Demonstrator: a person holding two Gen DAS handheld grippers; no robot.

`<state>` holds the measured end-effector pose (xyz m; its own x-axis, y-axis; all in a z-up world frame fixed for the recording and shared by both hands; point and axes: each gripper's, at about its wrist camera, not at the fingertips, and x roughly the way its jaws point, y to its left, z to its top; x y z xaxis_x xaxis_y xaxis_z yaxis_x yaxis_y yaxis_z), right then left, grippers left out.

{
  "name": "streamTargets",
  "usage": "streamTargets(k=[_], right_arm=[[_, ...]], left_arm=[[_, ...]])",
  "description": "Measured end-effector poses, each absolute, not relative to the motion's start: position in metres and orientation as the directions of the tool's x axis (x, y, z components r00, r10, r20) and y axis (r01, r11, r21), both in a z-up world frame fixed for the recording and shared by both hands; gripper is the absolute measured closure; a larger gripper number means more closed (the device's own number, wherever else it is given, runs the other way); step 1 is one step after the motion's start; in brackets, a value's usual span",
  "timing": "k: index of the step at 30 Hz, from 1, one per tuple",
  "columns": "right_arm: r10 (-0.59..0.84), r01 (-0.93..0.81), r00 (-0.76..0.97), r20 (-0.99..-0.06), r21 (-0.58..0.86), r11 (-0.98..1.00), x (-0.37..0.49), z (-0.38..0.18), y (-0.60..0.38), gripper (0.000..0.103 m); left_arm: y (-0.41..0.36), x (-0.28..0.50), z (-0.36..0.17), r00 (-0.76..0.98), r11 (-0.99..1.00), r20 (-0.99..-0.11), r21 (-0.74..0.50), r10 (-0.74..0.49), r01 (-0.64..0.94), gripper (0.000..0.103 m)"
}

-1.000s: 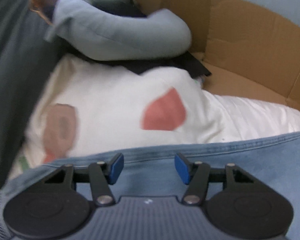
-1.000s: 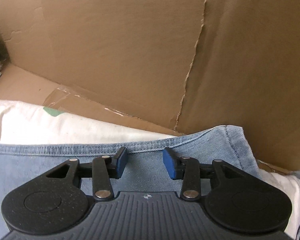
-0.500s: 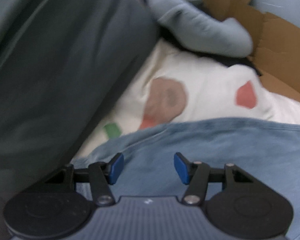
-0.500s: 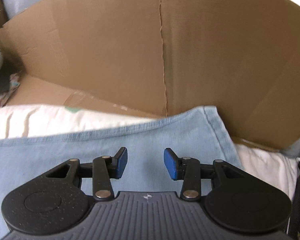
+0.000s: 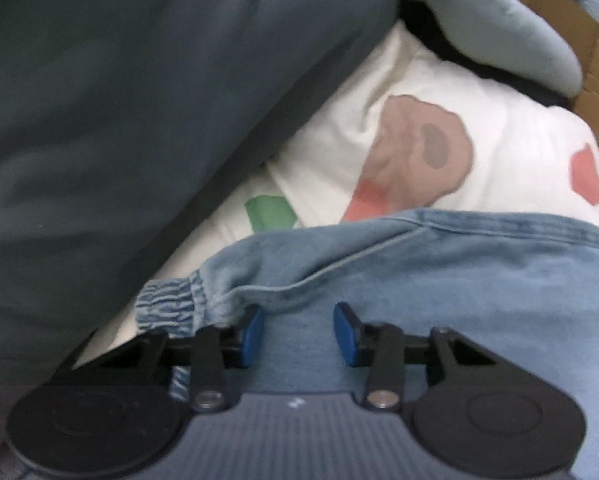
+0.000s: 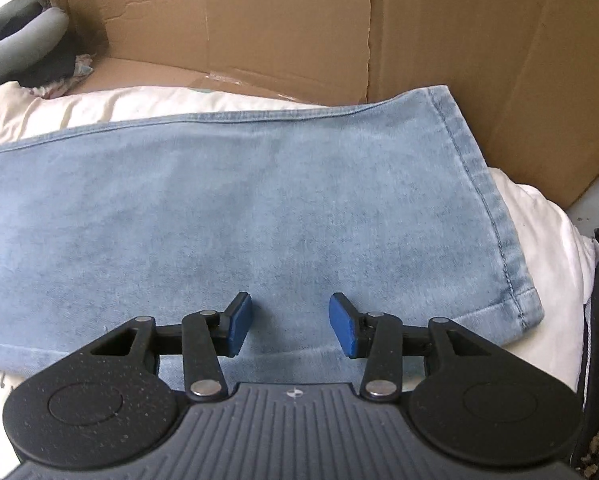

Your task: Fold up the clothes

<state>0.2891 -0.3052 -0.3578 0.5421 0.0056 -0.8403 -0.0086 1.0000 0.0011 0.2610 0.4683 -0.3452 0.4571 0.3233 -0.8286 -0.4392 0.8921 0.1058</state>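
- Jeans (image 6: 259,200) now lie flat ahead of the right tongs (image 6: 289,326), which gape half-open, empty.
- Left tongs (image 5: 297,334), jaws just narrowing, empty, have reached the elastic waistband (image 5: 171,304); folding looks imminent.

No words, brand names, labels or numbers can be read in either view. The only sign is a small round crosshair mark moulded into the ribbed housing of the right tool (image 6: 290,322), near six o'clock in the right wrist view; a similar mark on the left tool (image 5: 298,328) is too blurred to make out.
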Motion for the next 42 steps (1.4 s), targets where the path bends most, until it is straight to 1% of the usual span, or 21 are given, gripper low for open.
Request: streamTargets(k=[5, 9, 11, 15, 18, 25, 29, 33, 35, 36, 37, 40, 42], right_arm=[[-0.004, -0.021, 0.538, -0.843, -0.018, 1.0, 0.296, -0.359, -0.305, 0.05], [0.007, -0.022, 0.531, -0.848, -0.006, 1.0, 0.299, -0.358, -0.308, 0.049], [0.007, -0.024, 0.527, -0.85, -0.007, 1.0, 0.3, -0.358, -0.308, 0.049], [-0.001, -0.006, 0.515, -0.857, -0.004, 1.0, 0.302, -0.349, -0.307, 0.05], [0.016, -0.004, 0.546, -0.837, 0.017, 1.0, 0.293, -0.336, -0.305, 0.051], [0.052, -0.01, 0.533, -0.844, 0.055, 0.998, 0.273, -0.333, -0.306, 0.051], [0.039, -0.008, 0.526, -0.85, 0.041, 0.999, 0.266, -0.335, -0.31, 0.051], [0.04, -0.026, 0.518, -0.854, 0.032, 0.999, 0.261, -0.337, -0.31, 0.051], [0.039, -0.026, 0.51, -0.86, 0.03, 0.999, 0.259, -0.341, -0.311, 0.051], [0.038, -0.028, 0.506, -0.862, 0.028, 0.999, 0.258, -0.343, -0.311, 0.052], [0.035, -0.031, 0.504, -0.863, 0.022, 0.999, 0.258, -0.344, -0.311, 0.052], [0.025, -0.04, 0.499, -0.866, 0.005, 0.999, 0.257, -0.344, -0.309, 0.052], [0.021, -0.036, 0.493, -0.87, 0.003, 0.999, 0.256, -0.343, -0.308, 0.051]], left_arm=[[0.484, 0.279, -0.349, 0.442, 0.875, -0.845, 0.058, 0.3, -0.481, 0.06], [0.49, 0.29, -0.34, 0.387, 0.9, -0.886, 0.072, 0.256, -0.429, 0.061], [0.489, 0.284, -0.328, 0.392, 0.921, -0.887, 0.085, 0.243, -0.38, 0.064], [0.484, 0.262, -0.303, 0.423, 0.943, -0.876, 0.097, 0.233, -0.32, 0.064], [0.477, 0.243, -0.29, 0.439, 0.952, -0.872, 0.088, 0.216, -0.295, 0.065], [0.465, 0.214, -0.298, 0.415, 0.968, -0.899, 0.032, 0.138, -0.25, 0.064], [0.469, 0.204, -0.317, 0.352, 0.959, -0.92, 0.075, 0.172, -0.273, 0.064], [0.481, 0.202, -0.331, 0.33, 0.939, -0.918, 0.108, 0.22, -0.326, 0.065], [0.484, 0.203, -0.332, 0.322, 0.936, -0.919, 0.112, 0.226, -0.335, 0.072], [0.486, 0.204, -0.332, 0.316, 0.933, -0.921, 0.113, 0.228, -0.342, 0.075], [0.488, 0.203, -0.326, 0.331, 0.93, -0.918, 0.095, 0.22, -0.354, 0.076], [0.496, 0.198, -0.309, 0.385, 0.921, -0.902, 0.033, 0.195, -0.389, 0.076], [0.5, 0.196, -0.301, 0.408, 0.917, -0.893, 0.014, 0.191, -0.399, 0.076]])
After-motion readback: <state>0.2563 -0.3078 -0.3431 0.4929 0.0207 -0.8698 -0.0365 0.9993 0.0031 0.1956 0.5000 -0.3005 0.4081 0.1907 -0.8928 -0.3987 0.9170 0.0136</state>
